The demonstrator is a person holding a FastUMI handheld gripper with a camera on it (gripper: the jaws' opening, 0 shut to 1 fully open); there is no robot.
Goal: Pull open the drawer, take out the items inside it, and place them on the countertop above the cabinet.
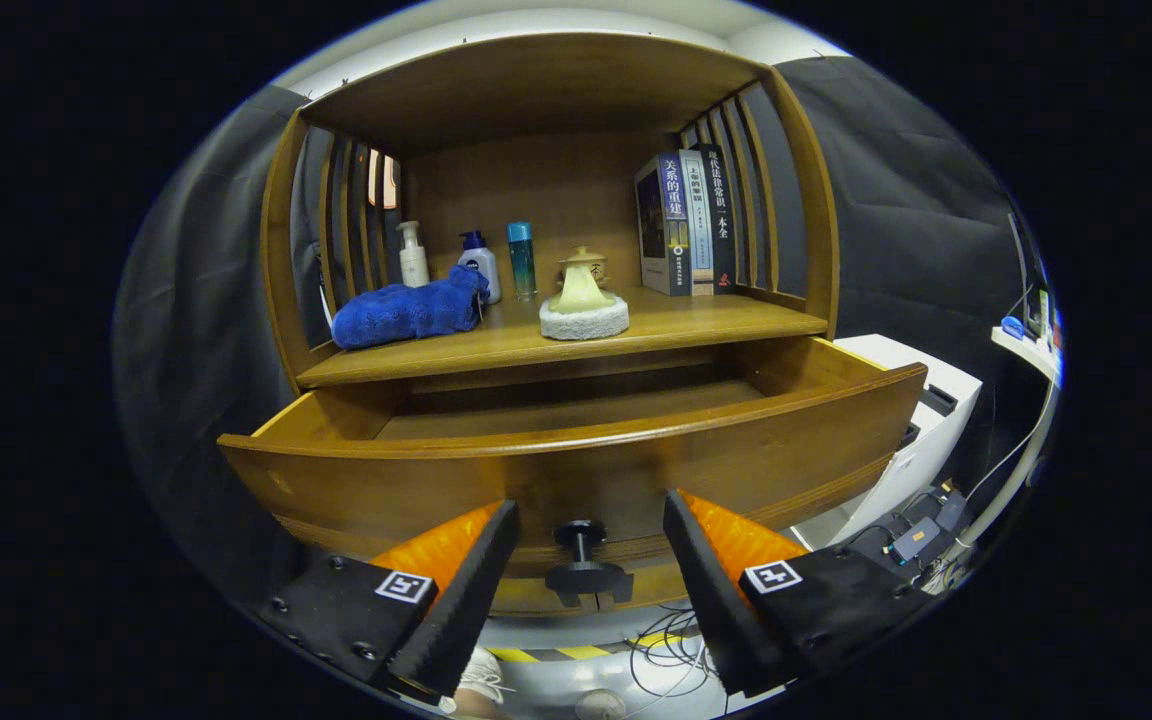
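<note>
On my bench, from its left edge rightward, lie the blue towel (pixel 406 312) and the teapot (pixel 582 283). Below, the drawer (pixel 576 455) stands pulled open. My tool (pixel 591 560) is spread apart, straddling the knob (pixel 581 560) without touching. Reaching in, I could clip the drawer's front edge.

Drawer (pixel 576 455) pulled open; tool (pixel 591 560) spread wide around knob (pixel 584 565).
</note>
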